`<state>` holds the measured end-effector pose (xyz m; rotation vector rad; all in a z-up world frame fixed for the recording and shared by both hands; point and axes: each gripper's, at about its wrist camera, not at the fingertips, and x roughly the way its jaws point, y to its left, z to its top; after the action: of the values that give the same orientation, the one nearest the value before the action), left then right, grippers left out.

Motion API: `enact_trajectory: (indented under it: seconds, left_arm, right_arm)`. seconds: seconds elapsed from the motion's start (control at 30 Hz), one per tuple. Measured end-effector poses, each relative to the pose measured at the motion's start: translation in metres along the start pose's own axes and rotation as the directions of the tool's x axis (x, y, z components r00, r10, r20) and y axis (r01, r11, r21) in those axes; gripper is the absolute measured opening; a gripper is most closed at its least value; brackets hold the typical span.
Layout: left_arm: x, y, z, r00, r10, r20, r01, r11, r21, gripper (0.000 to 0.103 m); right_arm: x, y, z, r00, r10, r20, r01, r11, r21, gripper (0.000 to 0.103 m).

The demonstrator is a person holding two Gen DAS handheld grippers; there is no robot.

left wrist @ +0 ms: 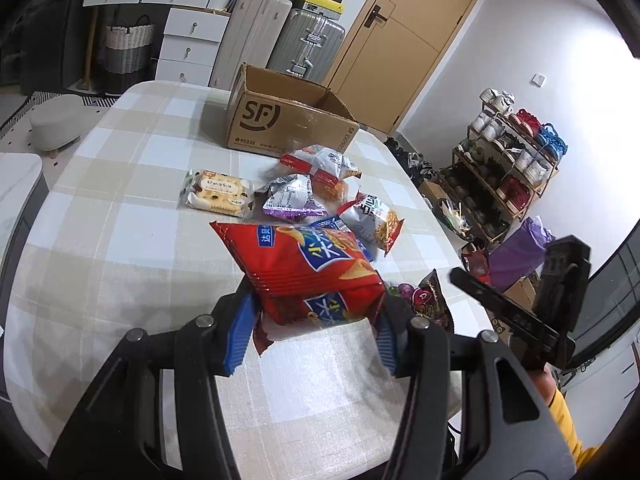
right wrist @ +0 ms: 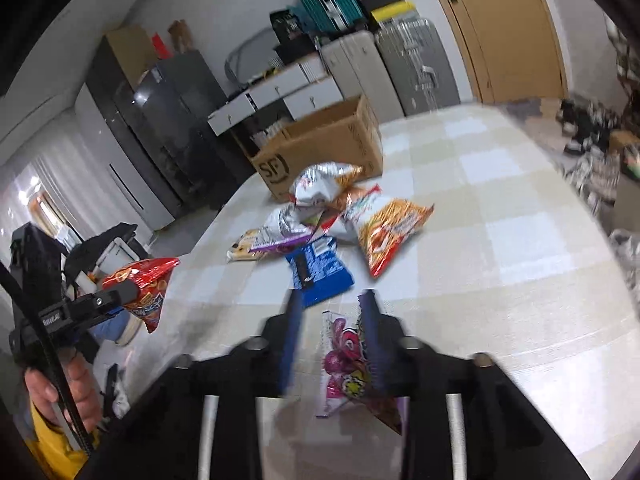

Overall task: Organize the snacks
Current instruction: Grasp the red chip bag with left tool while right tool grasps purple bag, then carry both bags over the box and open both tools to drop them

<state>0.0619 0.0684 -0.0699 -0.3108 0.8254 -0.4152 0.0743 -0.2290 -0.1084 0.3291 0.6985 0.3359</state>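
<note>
Table: checked beige-and-white cloth [left wrist: 120, 200], rounded edges.
Room: tan door [left wrist: 412, 36], suitcases [left wrist: 308, 40], white drawers [left wrist: 188, 40], shoe rack [left wrist: 508, 160].
Box: open SF carton [left wrist: 288, 120] at the far end of the table, upright.
Red bag: glossy red chip bag [left wrist: 308, 272], blue logo, lifted off the table, clamped by the left gripper [left wrist: 312, 336].
Right gripper: fingers apart [right wrist: 332, 344] over a pink packet [right wrist: 348, 364]; contact unclear.
Pile: other snacks [right wrist: 332, 216] lie near the box.
</note>
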Motion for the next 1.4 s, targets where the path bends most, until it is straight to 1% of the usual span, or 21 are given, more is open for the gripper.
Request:
enact_trajectory:
  seconds: [0.03, 0.07, 0.13, 0.27, 0.3, 0.33, 0.37, 0.43, 0.47, 0.5, 0.57, 0.67, 0.83, 1.03, 1.27, 1.4]
  left_arm:
    - [0.001, 0.000, 0.000, 1.000, -0.001, -0.002, 0.001, 1.000, 0.002, 0.048]
    - [0.000, -0.001, -0.002, 1.000, -0.001, -0.004, 0.001, 1.000, 0.002, 0.048]
    - [0.003, -0.001, -0.003, 1.000, -0.002, -0.012, 0.002, 1.000, 0.002, 0.048]
    - [0.008, -0.001, -0.005, 1.000, 0.001, -0.028, 0.000, 1.000, 0.005, 0.049]
    - [0.009, -0.001, -0.006, 1.000, 0.004, -0.031, -0.003, 1.000, 0.005, 0.049]
    - [0.011, -0.001, -0.006, 0.999, 0.006, -0.033, -0.006, 1.000, 0.006, 0.049]
    - [0.012, -0.001, -0.006, 0.999, 0.008, -0.037, -0.007, 1.000, 0.006, 0.049]
    - [0.014, 0.000, -0.006, 0.999, 0.012, -0.041, -0.011, 1.000, 0.004, 0.049]
    - [0.015, 0.000, -0.006, 0.999, 0.013, -0.045, -0.013, 1.000, 0.003, 0.049]
    - [0.016, 0.000, -0.007, 0.999, 0.014, -0.046, -0.013, 1.000, 0.002, 0.049]
    - [0.017, 0.000, -0.006, 0.999, 0.015, -0.046, -0.015, 1.000, 0.004, 0.049]
    - [0.017, -0.002, -0.005, 0.999, 0.016, -0.042, -0.016, 1.000, 0.010, 0.049]
    - [0.010, -0.008, -0.003, 0.999, 0.020, -0.031, -0.019, 0.999, 0.028, 0.049]
    - [-0.002, -0.014, 0.001, 1.000, 0.024, -0.009, -0.024, 0.999, 0.047, 0.049]
    - [-0.022, -0.023, 0.006, 1.000, 0.011, 0.025, -0.012, 0.998, 0.067, 0.049]
    - [-0.032, -0.025, 0.012, 0.999, 0.003, 0.040, -0.006, 0.998, 0.069, 0.049]
  right_arm:
    - [-0.007, 0.000, -0.001, 1.000, -0.017, 0.026, 0.017, 1.000, -0.008, 0.071]
    - [-0.011, -0.001, -0.002, 0.998, -0.036, 0.046, 0.037, 0.999, -0.015, 0.081]
    - [-0.011, -0.005, -0.005, 0.998, -0.053, 0.042, 0.054, 0.998, -0.026, 0.082]
    - [0.012, -0.010, -0.013, 0.996, -0.059, -0.060, 0.058, 0.998, -0.024, 0.082]
    - [0.021, -0.010, -0.015, 0.995, -0.056, -0.083, 0.054, 0.998, -0.027, 0.081]
    - [0.026, -0.010, -0.017, 0.993, -0.058, -0.100, 0.055, 0.998, -0.030, 0.076]
    - [0.032, -0.010, -0.020, 0.992, -0.057, -0.114, 0.054, 0.998, -0.033, 0.063]
    - [0.042, -0.011, -0.024, 0.988, -0.041, -0.151, 0.037, 0.999, -0.029, 0.047]
    - [0.047, -0.012, -0.025, 0.985, -0.036, -0.166, 0.032, 0.999, -0.026, 0.036]
    - [0.050, -0.013, -0.027, 0.983, -0.029, -0.180, 0.026, 1.000, -0.018, 0.033]
    - [0.052, -0.016, -0.029, 0.983, -0.016, -0.184, 0.018, 1.000, 0.005, 0.030]
    - [0.050, -0.015, -0.029, 0.984, -0.013, -0.180, 0.014, 1.000, 0.005, 0.028]
    - [0.035, -0.012, -0.019, 0.992, 0.031, -0.124, -0.027, 0.999, 0.031, 0.028]
    - [0.008, 0.009, 0.004, 0.993, 0.110, -0.044, -0.110, 0.994, 0.014, 0.028]
    - [-0.023, 0.046, 0.030, 0.978, 0.206, 0.031, -0.205, 0.978, -0.047, 0.028]
    - [-0.035, 0.063, 0.041, 0.969, 0.238, 0.062, -0.233, 0.969, -0.078, 0.028]
